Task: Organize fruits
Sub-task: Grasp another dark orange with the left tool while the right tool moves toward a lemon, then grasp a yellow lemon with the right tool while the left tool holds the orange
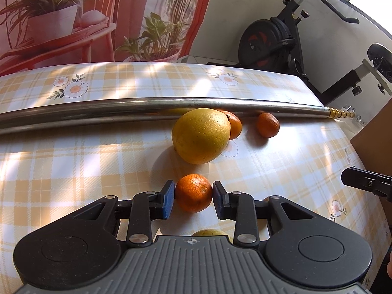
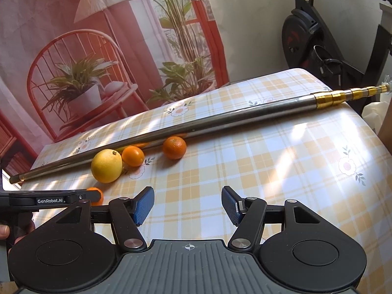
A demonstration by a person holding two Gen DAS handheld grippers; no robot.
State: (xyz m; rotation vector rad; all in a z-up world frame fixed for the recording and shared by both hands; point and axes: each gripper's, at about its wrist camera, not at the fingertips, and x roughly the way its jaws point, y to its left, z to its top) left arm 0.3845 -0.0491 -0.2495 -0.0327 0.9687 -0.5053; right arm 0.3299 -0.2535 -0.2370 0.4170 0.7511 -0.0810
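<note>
Small round orange tangerine [image 1: 193, 193] on the desk [image 1: 73, 161], dead between the blue pads [image 1: 168, 202] of the left gripper [image 1: 194, 199]; pads pressed against both its sides, jaws narrowed to the fruit's width. Just beyond it, well clear of the fingers, a large yellow lemon-shaped citrus [image 1: 201, 138], touching a second orange tangerine [image 1: 234, 126] behind it. Farther right, a third tangerine [image 1: 268, 125], apart from the pair. All three close against a long shiny metal pole with a brass-coloured telescoping tip [image 1: 147, 109] lying across the yellow-plaid, flower-printed cloth. Over on the right, right gripper [image 2: 188, 204] partly spread, nothing between its blue pads [image 2: 143, 204], only bare cloth ahead. Left gripper's black arm visible at its left edge, half hiding the gripped tangerine.
</note>
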